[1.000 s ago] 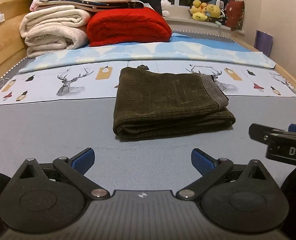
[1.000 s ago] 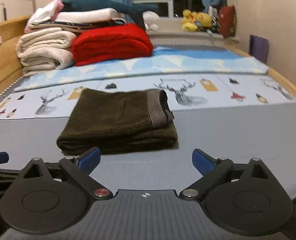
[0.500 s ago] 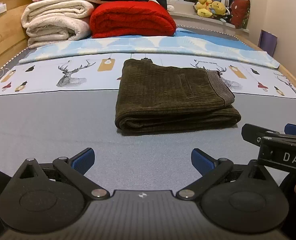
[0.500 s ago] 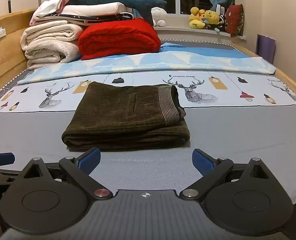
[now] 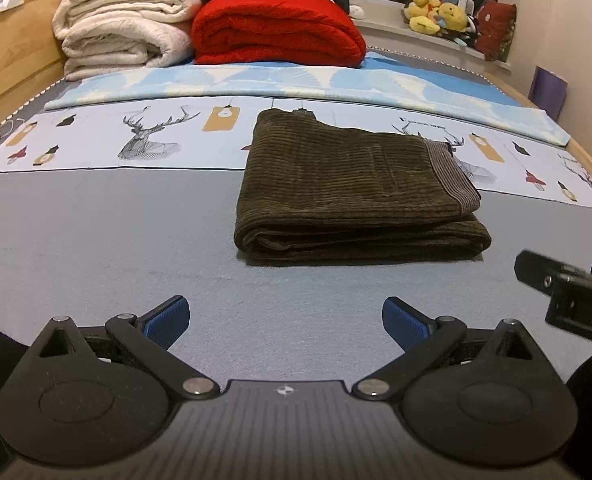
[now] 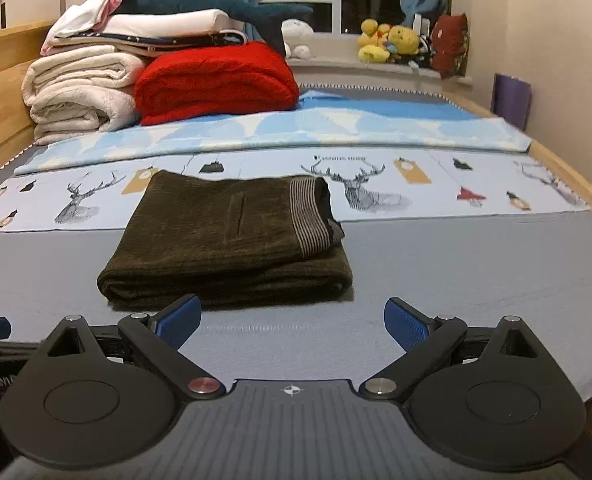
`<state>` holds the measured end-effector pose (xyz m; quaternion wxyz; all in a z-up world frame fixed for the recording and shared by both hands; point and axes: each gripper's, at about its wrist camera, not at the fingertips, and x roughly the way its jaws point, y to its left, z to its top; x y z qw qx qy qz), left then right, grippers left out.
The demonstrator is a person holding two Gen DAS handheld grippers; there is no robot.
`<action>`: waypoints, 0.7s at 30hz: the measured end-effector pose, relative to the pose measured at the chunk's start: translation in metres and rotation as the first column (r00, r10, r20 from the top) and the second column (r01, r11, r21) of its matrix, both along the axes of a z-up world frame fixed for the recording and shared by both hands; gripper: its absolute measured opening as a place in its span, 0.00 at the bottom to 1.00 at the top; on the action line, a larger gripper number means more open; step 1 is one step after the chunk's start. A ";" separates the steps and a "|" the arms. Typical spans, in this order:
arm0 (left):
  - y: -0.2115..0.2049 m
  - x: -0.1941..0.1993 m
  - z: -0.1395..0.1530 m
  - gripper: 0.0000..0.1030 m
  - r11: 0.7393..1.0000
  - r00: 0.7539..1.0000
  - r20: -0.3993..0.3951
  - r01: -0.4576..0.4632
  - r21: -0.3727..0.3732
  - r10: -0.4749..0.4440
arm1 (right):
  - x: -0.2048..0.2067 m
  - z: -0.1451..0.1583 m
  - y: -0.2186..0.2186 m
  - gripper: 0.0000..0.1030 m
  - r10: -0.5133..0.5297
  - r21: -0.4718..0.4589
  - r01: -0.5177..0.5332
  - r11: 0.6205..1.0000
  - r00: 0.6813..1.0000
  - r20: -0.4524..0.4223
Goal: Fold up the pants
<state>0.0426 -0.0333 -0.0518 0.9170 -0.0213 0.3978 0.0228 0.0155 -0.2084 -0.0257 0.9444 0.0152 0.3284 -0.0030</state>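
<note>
Left claw (image 5: 285,320) and right claw (image 6: 291,320), both spread wide and holding nothing, hover near the folded pants (image 5: 352,196) lying on the grey bed (image 5: 95,232).

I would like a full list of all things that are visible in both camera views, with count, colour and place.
folded corduroy pants: one, dark olive, centre of the bed, lying free
grey bed sheet: one, under the pants
deer-print cloth: one, pale blue-white, behind the pants
light blue blanket: one, spread further back
red folded blanket: one, far left
cream folded blankets: a stack, left of the red one
teal plush shark: one, on the stack
yellow plush toys: several, windowsill
left gripper: open, empty
right gripper: open, empty
</note>
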 end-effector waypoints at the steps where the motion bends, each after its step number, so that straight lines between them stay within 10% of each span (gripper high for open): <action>1: 0.000 0.000 0.000 1.00 1.000 1.000 0.001 0.001 0.000 -0.001 | 0.000 -0.001 0.001 0.95 0.004 -0.006 -0.004 1.000 1.000 -0.001; 21: -0.004 -0.001 0.001 1.00 1.000 1.000 0.006 0.016 0.011 -0.016 | -0.001 -0.001 0.014 0.95 0.061 -0.040 -0.061 0.997 0.998 0.000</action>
